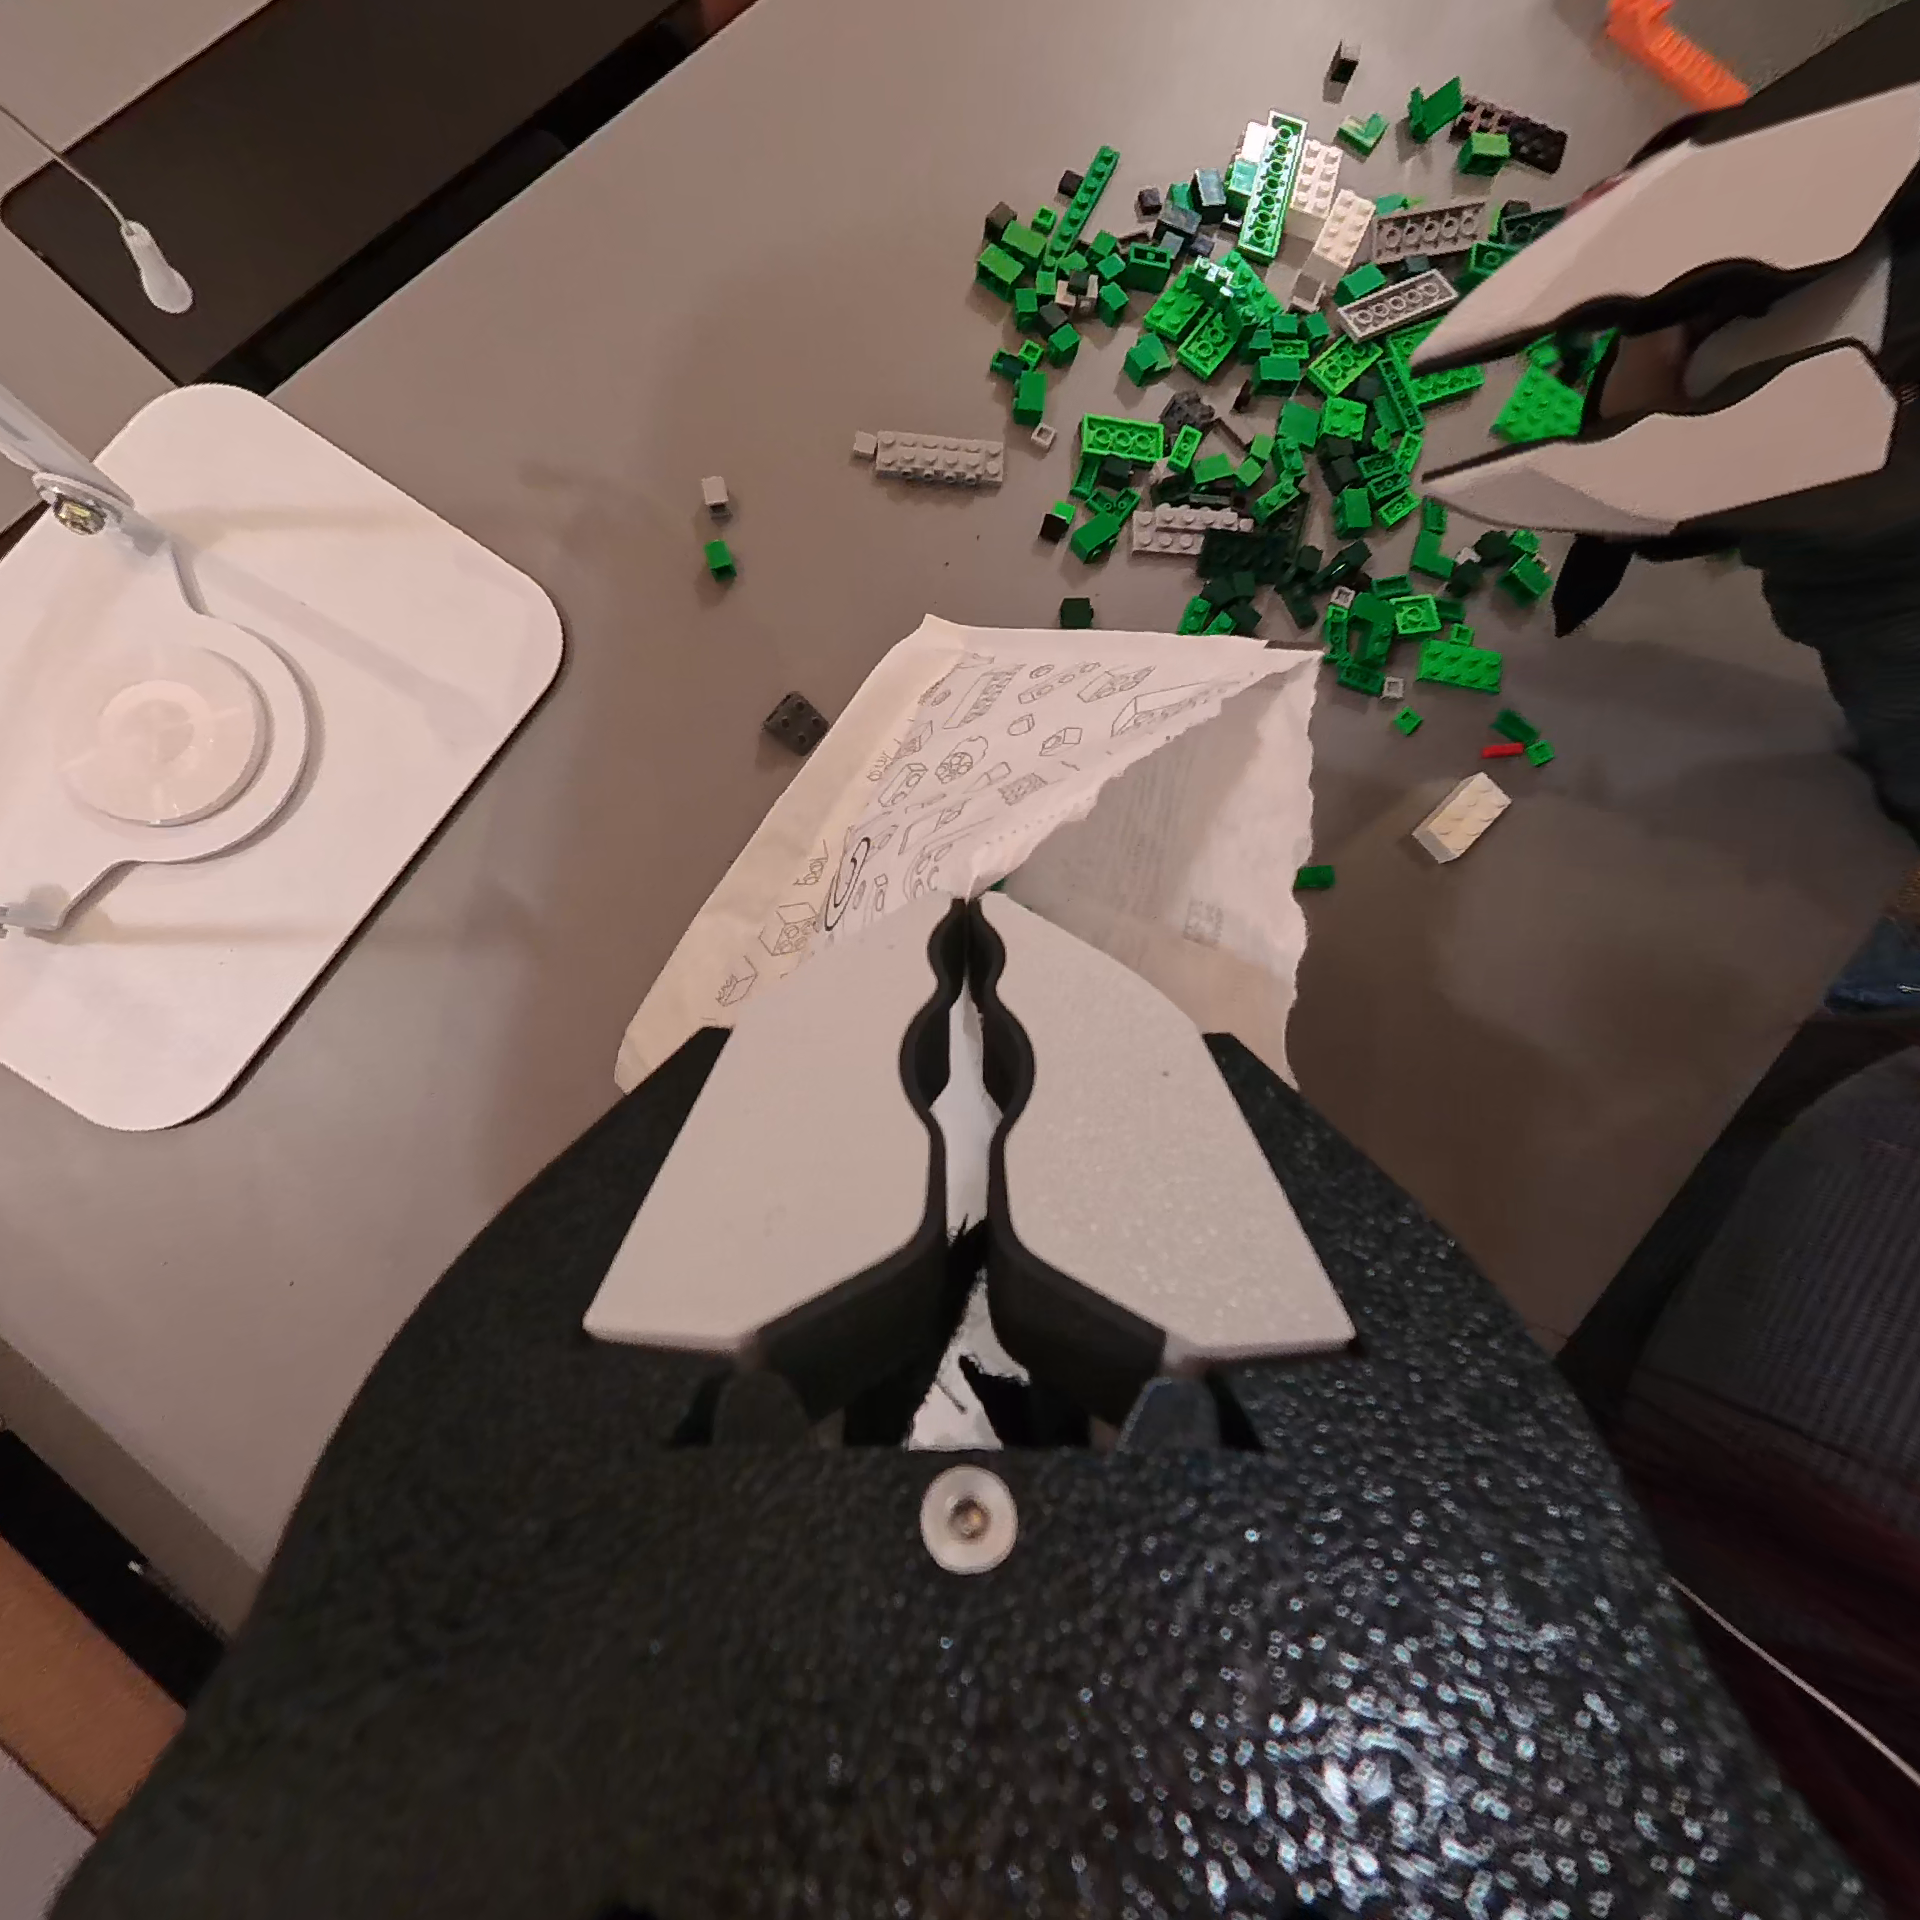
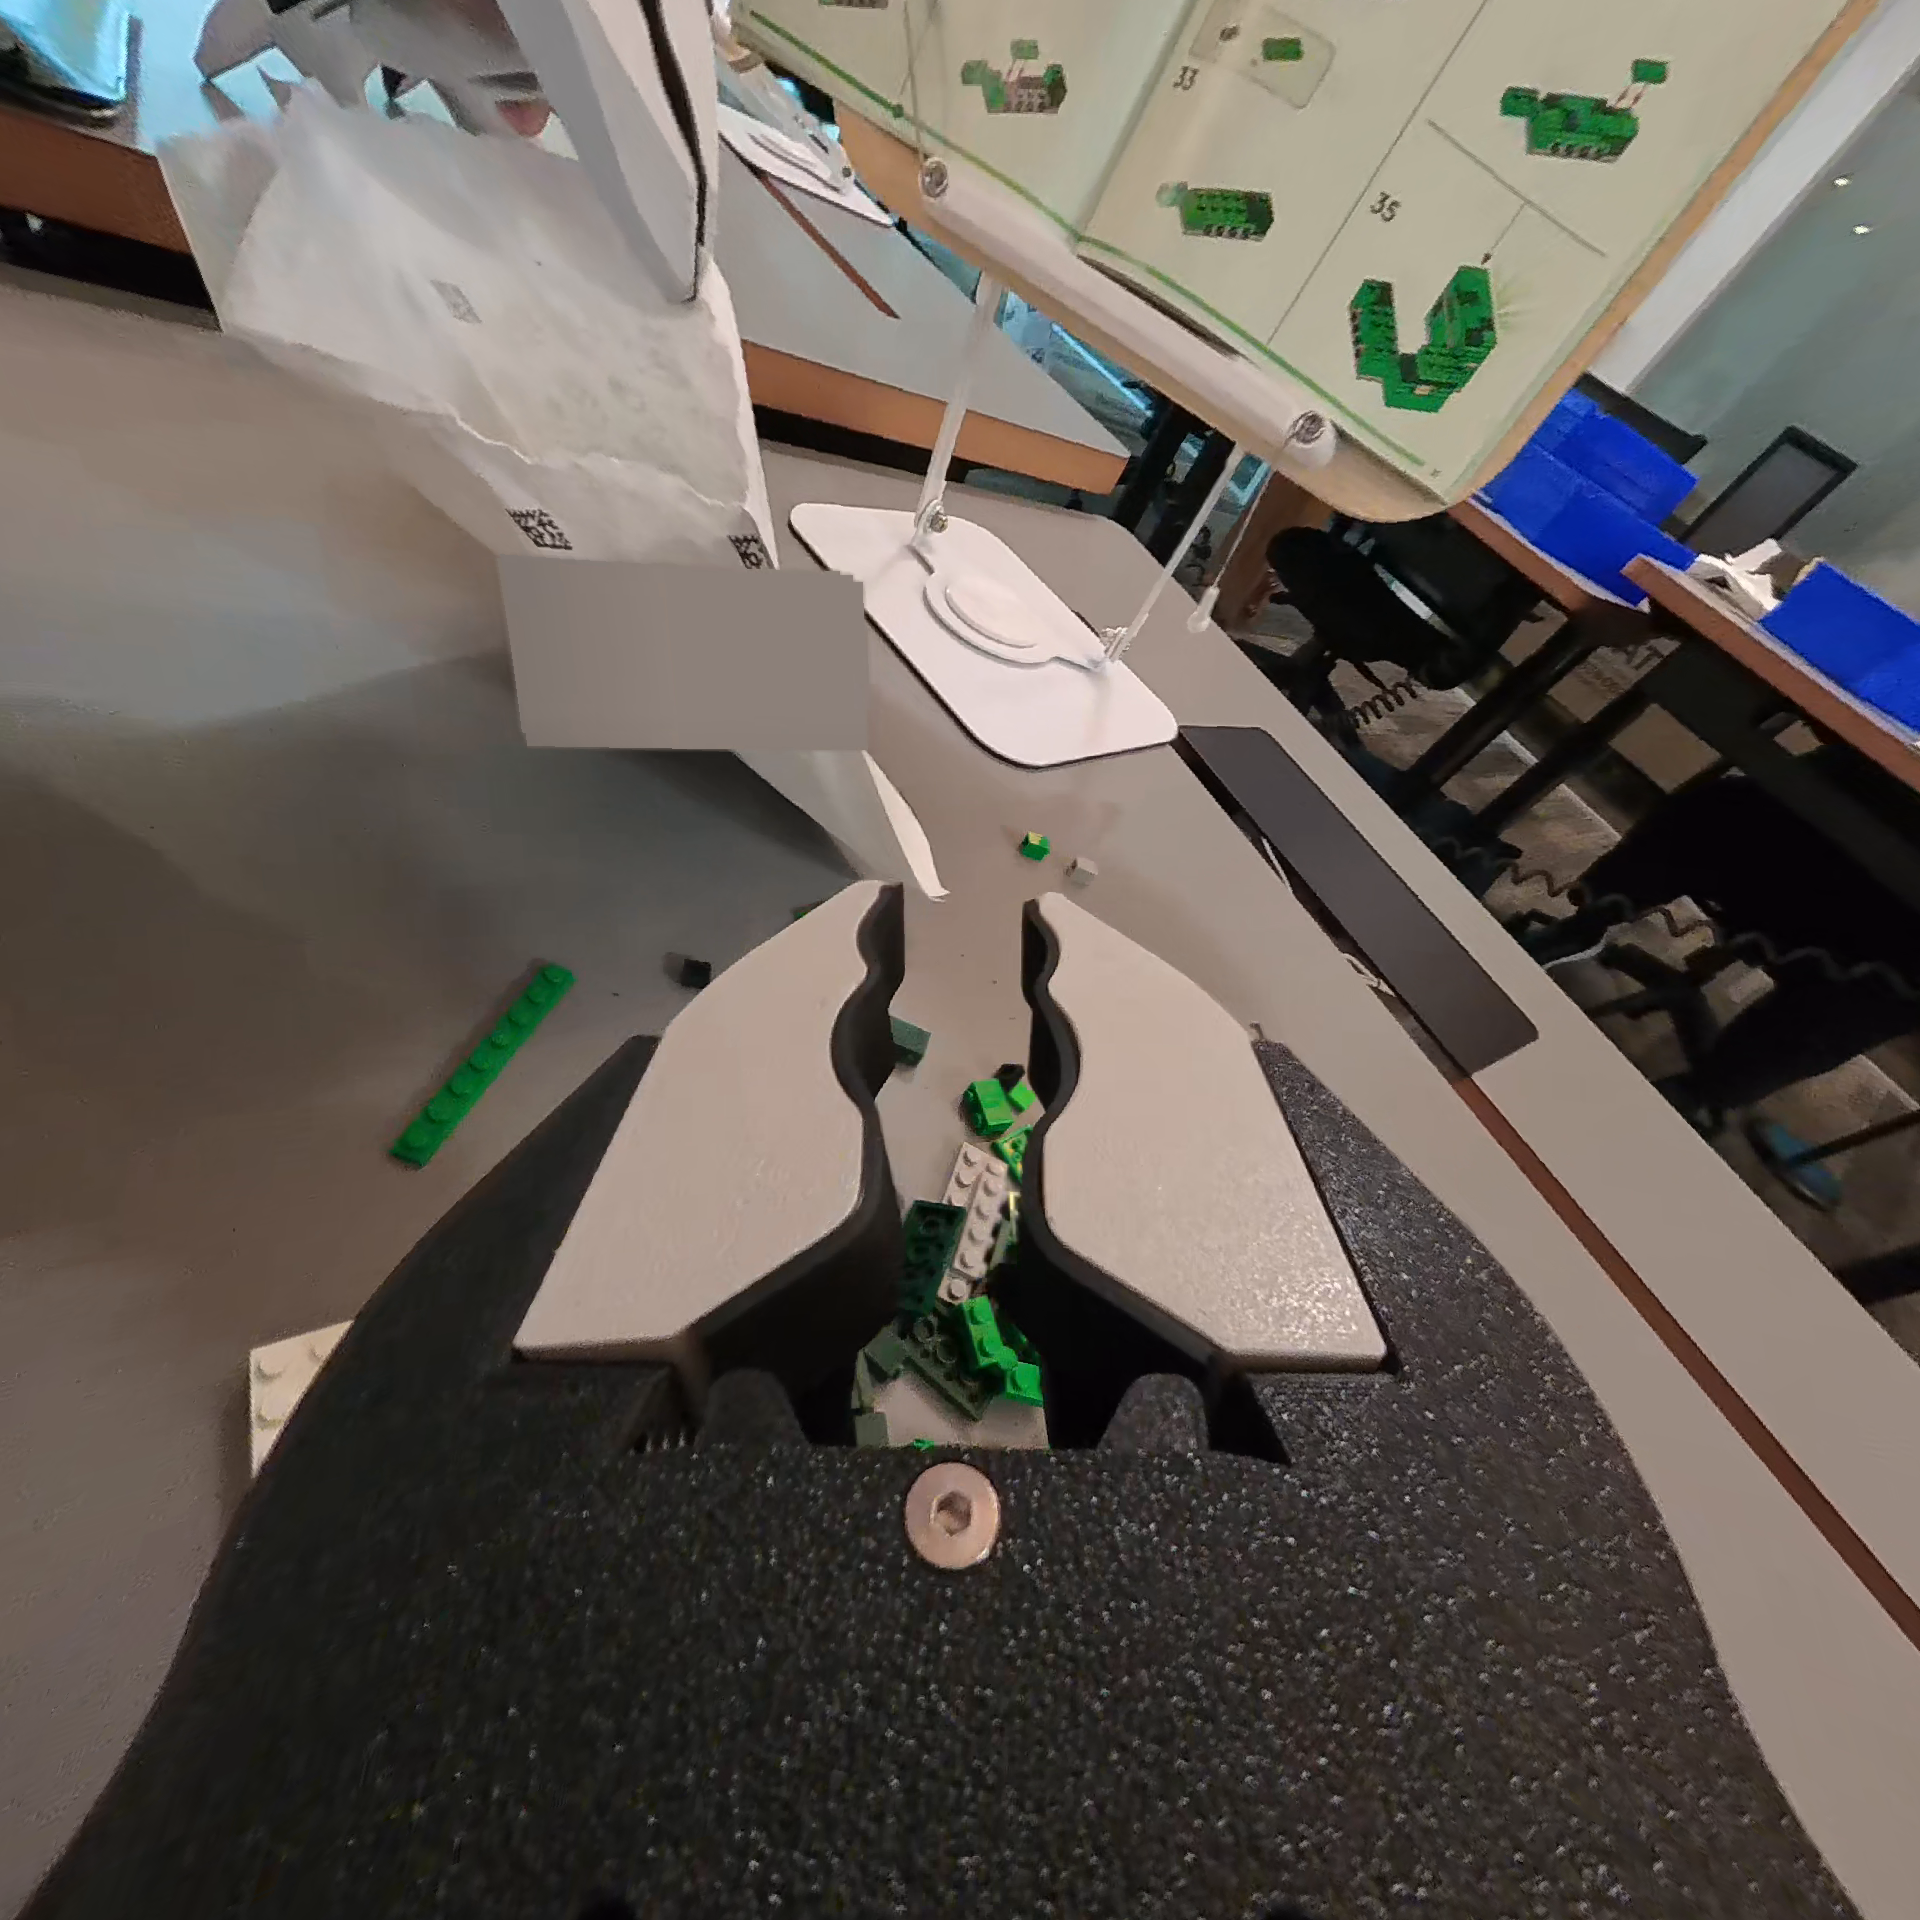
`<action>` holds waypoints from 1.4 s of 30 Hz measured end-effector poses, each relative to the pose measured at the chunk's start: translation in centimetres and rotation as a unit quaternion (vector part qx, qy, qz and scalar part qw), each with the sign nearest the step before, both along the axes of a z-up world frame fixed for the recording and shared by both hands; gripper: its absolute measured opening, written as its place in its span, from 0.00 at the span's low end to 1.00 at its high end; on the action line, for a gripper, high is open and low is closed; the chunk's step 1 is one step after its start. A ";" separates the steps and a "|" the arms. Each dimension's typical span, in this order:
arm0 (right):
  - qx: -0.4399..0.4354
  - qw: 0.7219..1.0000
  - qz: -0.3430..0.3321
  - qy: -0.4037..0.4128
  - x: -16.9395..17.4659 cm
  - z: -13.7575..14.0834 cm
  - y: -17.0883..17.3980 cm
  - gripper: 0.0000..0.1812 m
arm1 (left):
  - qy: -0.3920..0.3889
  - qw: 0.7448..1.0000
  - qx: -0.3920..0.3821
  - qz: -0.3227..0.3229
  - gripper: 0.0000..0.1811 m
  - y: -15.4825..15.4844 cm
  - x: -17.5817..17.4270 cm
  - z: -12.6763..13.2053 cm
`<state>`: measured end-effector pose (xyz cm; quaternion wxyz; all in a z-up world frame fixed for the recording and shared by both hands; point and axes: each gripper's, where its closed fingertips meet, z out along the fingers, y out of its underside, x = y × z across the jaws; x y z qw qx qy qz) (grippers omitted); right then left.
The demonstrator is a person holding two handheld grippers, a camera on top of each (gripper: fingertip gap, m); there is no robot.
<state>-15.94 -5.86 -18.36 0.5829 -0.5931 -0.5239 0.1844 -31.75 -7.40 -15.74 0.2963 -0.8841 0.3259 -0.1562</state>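
My left gripper (image 1: 968,914) is shut on a torn white paper bag (image 1: 1049,790) printed with brick outlines and holds it open above the grey table (image 1: 623,312). A pile of green, grey and white toy bricks (image 1: 1288,384) lies beyond the bag. My right gripper (image 2: 961,899) is open and empty, low over the same pile (image 2: 971,1236), with bricks showing between its fingers. It also shows at the right of the left wrist view (image 1: 1439,416). The bag (image 2: 499,343) and the left gripper's finger (image 2: 644,135) hang at upper left in the right wrist view.
A white stand base (image 1: 208,727) sits at the table's left; in the right wrist view (image 2: 997,634) it carries an open instruction booklet (image 2: 1351,187). A long green plate (image 2: 483,1065) and a loose white brick (image 1: 1463,816) lie apart. The table edge runs at right, chairs beyond. The grippers' ends are close to 15 centimetres from one another. Between my right fingertips and the long green plate (image 2: 483,1065) there is roughly 12 centimetres.
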 end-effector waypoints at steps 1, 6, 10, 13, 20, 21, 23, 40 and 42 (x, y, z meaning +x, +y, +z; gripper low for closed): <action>-0.002 1.000 0.002 -0.003 -0.1 -0.2 -0.1 0.11 | 0.000 1.000 -0.001 0.000 0.00 0.0 0.0 0.0; -0.009 1.000 0.011 -0.017 -0.4 -0.8 -0.3 0.11 | 0.002 1.000 -0.003 0.000 0.00 0.0 0.0 -0.1; -0.012 1.000 0.012 -0.022 -0.4 -1.1 -0.3 0.11 | 0.002 1.000 -0.003 0.001 0.00 0.0 -0.1 -0.2; -0.015 1.000 0.013 -0.023 -0.5 -1.3 -0.3 0.10 | 0.001 1.000 -0.004 0.003 0.00 0.1 -0.2 -0.2; -0.020 0.999 0.019 -0.026 -0.6 -1.5 -0.5 0.10 | 0.002 1.000 -0.006 0.003 0.00 0.1 -0.2 -0.3; -0.020 0.999 0.019 -0.027 -0.7 -1.6 -0.5 0.10 | 0.002 1.000 -0.006 0.003 0.00 0.1 -0.2 -0.3; -0.022 0.999 0.021 -0.028 -0.7 -1.7 -0.5 0.10 | 0.002 1.000 -0.006 0.004 0.00 0.1 -0.3 -0.3; -0.034 0.998 0.028 -0.041 -0.8 -2.5 -0.6 0.09 | 0.003 1.000 -0.007 0.004 0.00 0.1 -0.3 -0.3; -0.036 0.998 0.029 -0.043 -0.9 -2.6 -0.6 0.09 | 0.003 1.000 -0.007 0.003 0.00 0.1 -0.2 -0.3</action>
